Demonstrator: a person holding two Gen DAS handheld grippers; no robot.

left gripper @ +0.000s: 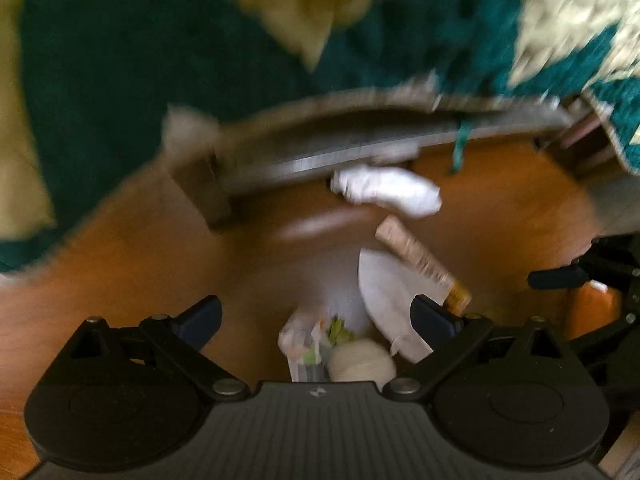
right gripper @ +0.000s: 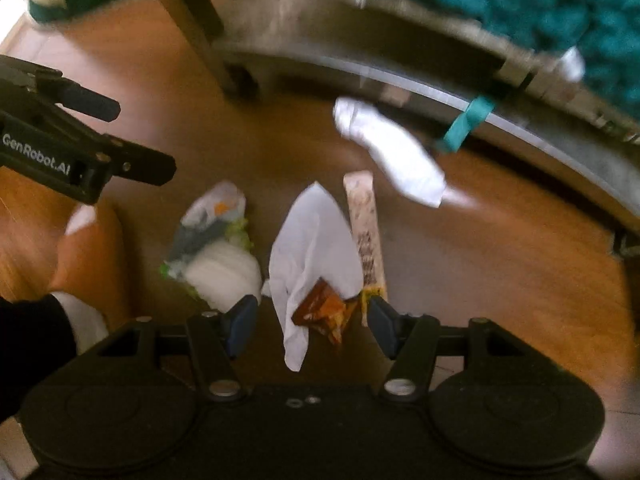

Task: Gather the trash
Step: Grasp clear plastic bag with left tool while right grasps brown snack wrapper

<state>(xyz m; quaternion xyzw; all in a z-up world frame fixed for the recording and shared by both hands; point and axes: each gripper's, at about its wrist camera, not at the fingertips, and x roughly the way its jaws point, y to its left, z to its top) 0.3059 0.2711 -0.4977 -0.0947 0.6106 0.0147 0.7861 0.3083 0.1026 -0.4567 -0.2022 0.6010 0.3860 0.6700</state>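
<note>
Trash lies on the wooden floor (right gripper: 500, 248) by a bed. A white paper sheet (right gripper: 316, 236) (left gripper: 384, 292), a long beige wrapper (right gripper: 366, 236) (left gripper: 420, 260), an orange-brown snack wrapper (right gripper: 324, 310), a crumpled plastic packet with a white wad (right gripper: 216, 248) (left gripper: 340, 348), and a white sock-like cloth (right gripper: 392, 152) (left gripper: 388, 190). My right gripper (right gripper: 312, 320) is open, above the paper and orange wrapper. My left gripper (left gripper: 316, 320) is open, above the crumpled packet; it also shows at the left of the right wrist view (right gripper: 92, 136).
The bed frame (left gripper: 340, 148) with a teal and cream blanket (left gripper: 160, 60) runs across the back, its leg (left gripper: 200, 184) at the left. A teal strap (right gripper: 468, 120) hangs from the frame. The person's socked foot (right gripper: 80, 280) is at lower left.
</note>
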